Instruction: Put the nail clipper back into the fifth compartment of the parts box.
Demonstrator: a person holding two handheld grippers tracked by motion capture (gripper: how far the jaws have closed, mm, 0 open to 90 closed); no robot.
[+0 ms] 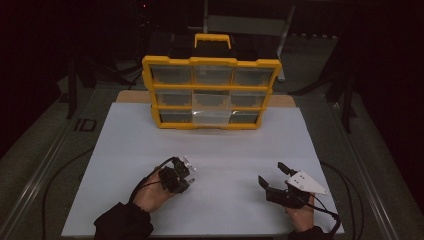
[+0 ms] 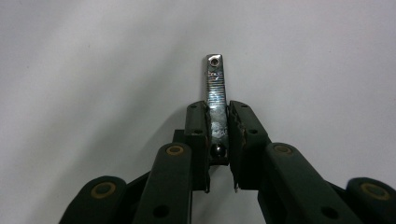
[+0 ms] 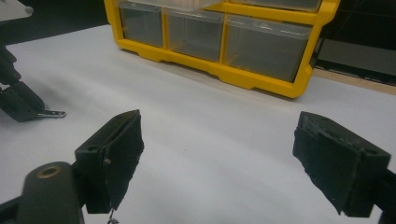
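A small metal nail clipper [image 2: 215, 88] lies on the white board [image 1: 225, 145], its flat end sticking out past the jaws. My left gripper [image 2: 217, 119] is shut on it, the two pads pressing its sides. From above, the left gripper [image 1: 186, 170] sits at the front left of the board, pointing down, with the shiny clipper [image 1: 188, 162] at its tip. My right gripper [image 1: 271, 174] rests at the front right, open, with nothing between its pads [image 3: 116, 149]. In the right gripper view the clipper [image 3: 52, 113] pokes from the left gripper [image 3: 21, 105] at far left.
A yellow drawer organiser [image 1: 212, 62] with a handle on top stands upright at the board's far edge. Its clear middle drawer [image 1: 211, 114] is pulled partly out. The organiser [image 3: 261, 81] fills the back of the right gripper view. Dark floor and cables surround the table.
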